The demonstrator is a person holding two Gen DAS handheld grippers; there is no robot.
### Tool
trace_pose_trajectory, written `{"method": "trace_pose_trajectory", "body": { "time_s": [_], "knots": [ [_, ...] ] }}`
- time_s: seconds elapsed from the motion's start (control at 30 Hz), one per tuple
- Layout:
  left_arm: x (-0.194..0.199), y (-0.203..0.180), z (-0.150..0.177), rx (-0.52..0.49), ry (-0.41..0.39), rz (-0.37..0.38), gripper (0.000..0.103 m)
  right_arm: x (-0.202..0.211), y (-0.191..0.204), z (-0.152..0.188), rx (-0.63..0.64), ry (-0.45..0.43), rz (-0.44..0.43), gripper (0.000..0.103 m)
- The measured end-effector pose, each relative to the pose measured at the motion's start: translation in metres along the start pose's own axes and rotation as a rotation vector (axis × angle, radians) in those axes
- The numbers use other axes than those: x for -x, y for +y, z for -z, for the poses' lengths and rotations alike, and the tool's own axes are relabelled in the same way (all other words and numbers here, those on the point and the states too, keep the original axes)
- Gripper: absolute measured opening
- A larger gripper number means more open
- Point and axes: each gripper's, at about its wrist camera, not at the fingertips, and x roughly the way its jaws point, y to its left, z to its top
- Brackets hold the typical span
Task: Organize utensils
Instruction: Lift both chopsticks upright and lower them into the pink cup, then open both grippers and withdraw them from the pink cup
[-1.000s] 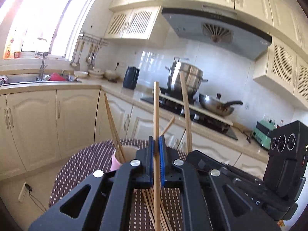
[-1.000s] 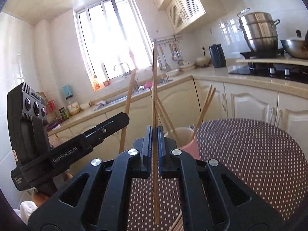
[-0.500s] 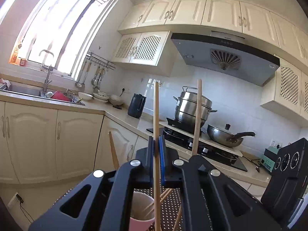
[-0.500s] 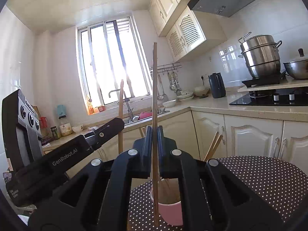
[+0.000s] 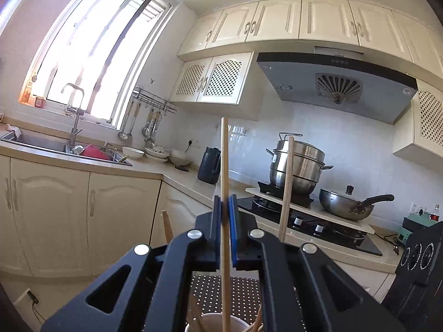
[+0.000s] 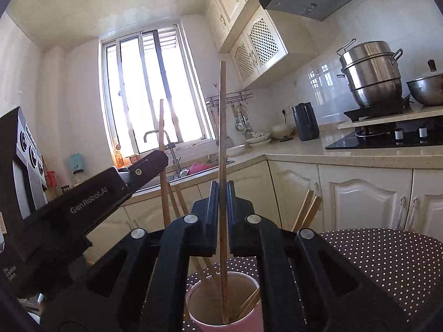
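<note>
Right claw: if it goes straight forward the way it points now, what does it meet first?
Probably the cabinet doors under the sink counter, though depth is unclear. The right claw, shut on a chopstick, points over the pink cup.

A home kitchen in bright daylight: cream cabinets [image 5: 277, 19] line the walls above a pale L-shaped bench [image 5: 177, 173], where a sink [image 5: 36, 141] and tap [image 5: 73, 110] sit under a tall window [image 5: 91, 55]. A steel steamer pot [image 5: 299, 163] and a lidded pan [image 5: 346, 203] stand on the hob below a grey extractor hood [image 5: 332, 83]; ladles [image 5: 124, 130] hang from a wall rail.
</note>
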Motion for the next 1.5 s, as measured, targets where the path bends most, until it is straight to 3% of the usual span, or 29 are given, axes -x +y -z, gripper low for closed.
{"method": "trace_pose_trajectory", "body": {
  "time_s": [0.2, 0.93, 0.97, 1.0, 1.03, 1.23, 1.3, 1.37, 1.4, 1.5],
  "knots": [
    [-0.006, 0.002, 0.016, -0.010, 0.011, -0.022, 0.006, 0.000, -0.004, 0.009, 0.005, 0.023, -0.011, 0.006],
    [0.026, 0.017, 0.059, -0.062, 0.221, -0.033, 0.007, 0.019, 0.012, 0.051, 0.080, 0.197, 0.020, 0.006],
    [0.027, 0.018, 0.059, -0.062, 0.226, -0.040, 0.016, 0.020, 0.012, 0.052, 0.070, 0.203, 0.022, 0.006],
    [0.028, 0.019, 0.059, -0.057, 0.236, -0.042, 0.036, 0.021, 0.011, 0.052, 0.059, 0.207, 0.020, 0.007],
    [0.030, 0.021, 0.058, -0.052, 0.241, -0.041, 0.041, 0.023, 0.011, 0.051, 0.049, 0.206, 0.022, 0.007],
    [0.048, 0.023, 0.054, -0.061, 0.252, -0.058, 0.046, 0.032, 0.015, 0.046, 0.041, 0.229, 0.037, 0.010],
    [0.055, 0.025, 0.052, -0.058, 0.254, -0.067, 0.053, 0.036, 0.018, 0.044, 0.047, 0.232, 0.038, 0.017],
    [0.062, 0.026, 0.050, -0.060, 0.254, -0.076, 0.055, 0.041, 0.020, 0.043, 0.050, 0.229, 0.045, 0.030],
    [0.068, 0.027, 0.048, -0.059, 0.251, -0.080, 0.056, 0.044, 0.021, 0.042, 0.048, 0.226, 0.047, 0.041],
    [0.080, 0.028, 0.044, -0.063, 0.250, -0.091, 0.058, 0.053, 0.024, 0.039, 0.043, 0.219, 0.055, 0.045]
  ]
}}
